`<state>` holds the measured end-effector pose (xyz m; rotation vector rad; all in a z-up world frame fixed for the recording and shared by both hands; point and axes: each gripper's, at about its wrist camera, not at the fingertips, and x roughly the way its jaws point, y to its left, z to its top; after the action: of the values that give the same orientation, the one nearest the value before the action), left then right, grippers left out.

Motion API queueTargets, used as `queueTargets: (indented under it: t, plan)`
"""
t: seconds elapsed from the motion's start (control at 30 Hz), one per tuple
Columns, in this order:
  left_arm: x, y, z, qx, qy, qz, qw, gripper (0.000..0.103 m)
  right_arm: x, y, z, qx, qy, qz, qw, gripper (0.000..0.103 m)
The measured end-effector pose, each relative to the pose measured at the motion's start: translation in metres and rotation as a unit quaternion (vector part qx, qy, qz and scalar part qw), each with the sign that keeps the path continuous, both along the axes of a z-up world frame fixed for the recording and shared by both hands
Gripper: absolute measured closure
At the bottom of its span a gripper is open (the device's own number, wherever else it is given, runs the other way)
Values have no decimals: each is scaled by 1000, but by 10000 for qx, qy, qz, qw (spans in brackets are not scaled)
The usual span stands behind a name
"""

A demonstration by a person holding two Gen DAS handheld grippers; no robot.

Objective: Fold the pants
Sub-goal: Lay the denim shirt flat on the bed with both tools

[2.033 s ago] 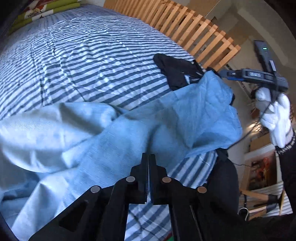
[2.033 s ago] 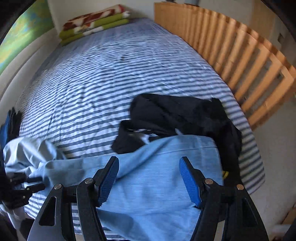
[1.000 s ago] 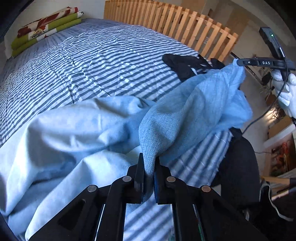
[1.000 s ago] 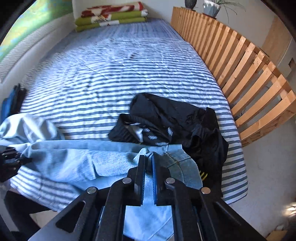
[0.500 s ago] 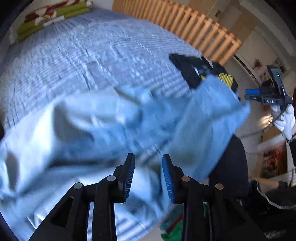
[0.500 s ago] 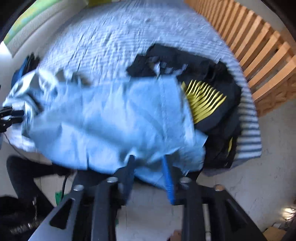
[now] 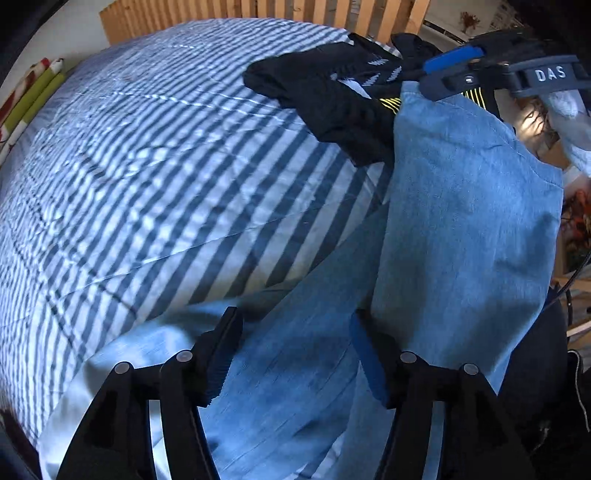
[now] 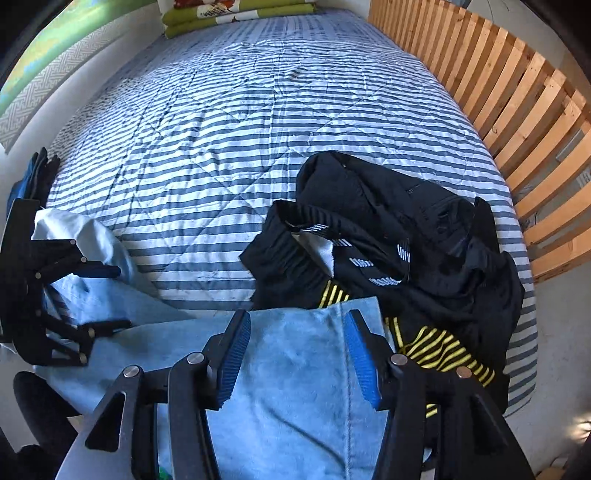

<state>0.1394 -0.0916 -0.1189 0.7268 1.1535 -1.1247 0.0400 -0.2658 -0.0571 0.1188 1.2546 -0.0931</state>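
We are working at a bed point(image 8: 236, 122) with a blue-and-white striped quilt, a slatted wooden rail point(image 8: 517, 96) along its far side and folded green and red bedding point(image 8: 236, 13) at its head. Across the near edge of the bed lie the light blue pants point(image 8: 295, 369), spread wide between our two hands and partly hanging over the side; we judge they were laid out this way so the cloth is flat for a first fold. One end of the pants overlaps a heap of black clothing with yellow stripes point(image 8: 406, 236), which sits just beside them and could get caught in a fold. Our right gripper point(image 8: 297, 354) points steeply down over that end, its blue-padded fingers point(image 8: 360, 363) standing apart with the denim beneath them and not pinched. Our left gripper point(image 7: 295, 354) hovers over the other stretch of fabric, its jaws opening, the cloth below them but not pressed by either pad. From the left wrist view we see the right gripper's fingers spread above the hem corner. Neither hand holds the pants now, so we take it a fresh grasp comes next.
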Motion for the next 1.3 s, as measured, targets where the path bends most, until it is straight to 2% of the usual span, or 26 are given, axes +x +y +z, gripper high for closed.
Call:
queueTargets:
  t: [0.03, 0.1, 0.13, 0.2, 0.27, 0.33, 0.4, 0.43, 0.5, 0.53, 0.6, 0.63, 0.67, 0.73, 0.8, 0.9, 0.97, 1.0, 1.03, 1.1, 1.13, 1.17, 1.2, 1.23, 1.27, 1.3]
  plan:
    - [-3, -3, -2, -20, 31, -75, 10000, 64, 4, -4, -6, 126, 42, -11, 9999, 54]
    - [-11, -7, -6, 91, 47, -175, 9998, 90, 11, -8, -17, 281, 125, -39, 9995, 54]
    - [-13, -6, -6, 68, -9, -168, 9998, 96, 15, -7, -24, 285, 235, -14, 9993, 54]
    - [-4, 2, 2, -95, 232, 37, 9997, 98, 16, -1, -34, 226, 469, 124, 9986, 54]
    - [10, 16, 17, -412, 429, 319, 9977, 99, 6, 7, -35, -95, 558, 296, 9980, 65]
    - [24, 32, 32, -564, 274, 589, 9963, 100, -10, 12, -33, -382, 566, 551, 9961, 79]
    - [41, 50, 46, -704, 181, 935, 9930, 101, -29, 13, -32, -392, 590, 679, 9952, 83]
    - [49, 60, 54, -764, -18, 1085, 9912, 103, -38, 14, -32, -412, 627, 724, 9946, 83]
    - [74, 86, 71, -787, -585, 1712, 9803, 103, -51, 17, -34, -423, 726, 774, 9935, 83]
    - [90, 104, 76, -860, -545, 2080, 9728, 103, -56, 20, -36, -443, 785, 817, 9926, 83]
    - [115, 146, 83, -1279, 10, 2641, 9560, 103, -63, 24, -36, -503, 809, 940, 9910, 83]
    - [118, 160, 83, -1346, 257, 2647, 9545, 103, -63, 23, -33, -536, 802, 899, 9913, 82]
    - [118, 170, 84, -1315, 255, 2646, 9550, 103, -59, 22, -29, -493, 735, 833, 9926, 81]
    - [111, 184, 87, -1203, -7, 2606, 9579, 103, -47, 22, -16, -393, 460, 747, 9954, 70]
    - [107, 193, 82, -1098, 71, 2584, 9598, 103, -28, 33, -5, -457, 221, 845, 9951, 62]
    - [108, 211, 73, -820, -67, 2681, 9599, 97, 5, 71, 2, -244, 51, 1387, 9900, 60]
    - [114, 228, 67, -696, -231, 2802, 9571, 74, 18, 100, -3, -239, 100, 1823, 9829, 52]
    - [117, 237, 65, -616, -295, 2916, 9541, 41, 24, 117, -11, -261, 210, 2069, 9778, 47]
    - [124, 244, 62, -558, -332, 2990, 9520, 18, 28, 134, -21, -300, 374, 2304, 9719, 46]
    - [131, 258, 56, -427, -387, 2992, 9524, 14, 31, 158, -38, -498, 602, 2554, 9637, 46]
    - [134, 264, 49, -327, -386, 3003, 9525, 16, 32, 167, -48, -676, 688, 2607, 9606, 47]
    - [136, 269, 41, -283, -369, 3032, 9518, 24, 35, 175, -57, -880, 778, 2571, 9592, 51]
    - [138, 272, 29, -155, -186, 3044, 9522, 70, 38, 180, -63, -983, 872, 2506, 9591, 73]
    - [140, 273, 18, 15, -46, 3081, 9514, 99, 43, 183, -68, -966, 1012, 2410, 9604, 92]
    - [139, 275, 10, 149, -58, 3146, 9491, 102, 48, 186, -68, -1015, 1045, 2272, 9629, 94]
    - [137, 276, 7, 119, -150, 3133, 9495, 102, 53, 189, -64, -1170, 989, 2157, 9644, 97]
